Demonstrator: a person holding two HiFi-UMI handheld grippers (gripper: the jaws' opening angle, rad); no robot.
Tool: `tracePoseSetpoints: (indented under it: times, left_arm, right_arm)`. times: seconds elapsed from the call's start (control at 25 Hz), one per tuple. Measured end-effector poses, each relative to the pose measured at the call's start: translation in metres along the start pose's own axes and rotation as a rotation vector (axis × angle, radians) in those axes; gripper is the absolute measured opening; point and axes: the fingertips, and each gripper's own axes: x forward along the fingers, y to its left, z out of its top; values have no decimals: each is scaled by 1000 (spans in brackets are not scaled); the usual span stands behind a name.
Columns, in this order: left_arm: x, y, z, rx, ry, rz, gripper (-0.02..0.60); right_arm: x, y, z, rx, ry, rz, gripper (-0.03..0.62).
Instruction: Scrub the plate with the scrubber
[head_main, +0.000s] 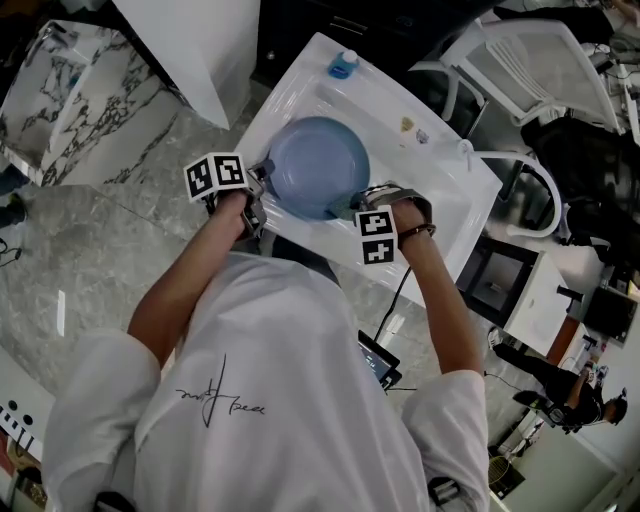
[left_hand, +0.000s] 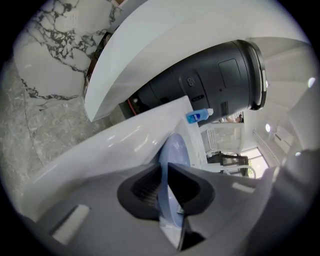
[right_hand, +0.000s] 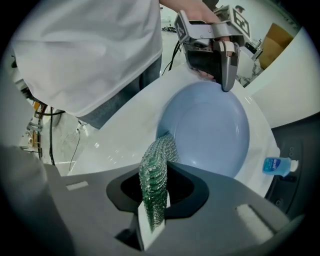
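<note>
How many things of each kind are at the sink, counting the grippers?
plate: 1
scrubber: 1
blue bottle: 1
grippers: 2, the left gripper and the right gripper
total: 5

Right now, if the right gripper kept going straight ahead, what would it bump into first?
The blue plate. The scrubber pinched in the right gripper already reaches the plate's near rim, so going straight would likely push it onto the plate's face.

Bright even light, fisheye-warped gripper views, perhaps slightly soft.
</note>
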Motion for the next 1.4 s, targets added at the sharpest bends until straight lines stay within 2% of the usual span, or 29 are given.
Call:
tracePoseSetpoints:
  times: [0.52, 0.76, 1.16, 1.4]
  left_arm:
    - [0, 0, 1, -28, -16, -22, 97]
    - [0, -1, 1, -35, -16, -26, 97]
    - [0, -1, 1, -29, -26, -30, 98]
    - [-1, 0, 1, -39, -27, -34, 98]
  right_arm:
    - [-6, 7, 25, 114, -59, 151, 63]
    - [-11, 7, 39, 205, -116, 219, 64]
    - [-15, 3, 64, 315, -189, 272, 66]
    - [-18, -2, 80, 429, -219, 304, 69]
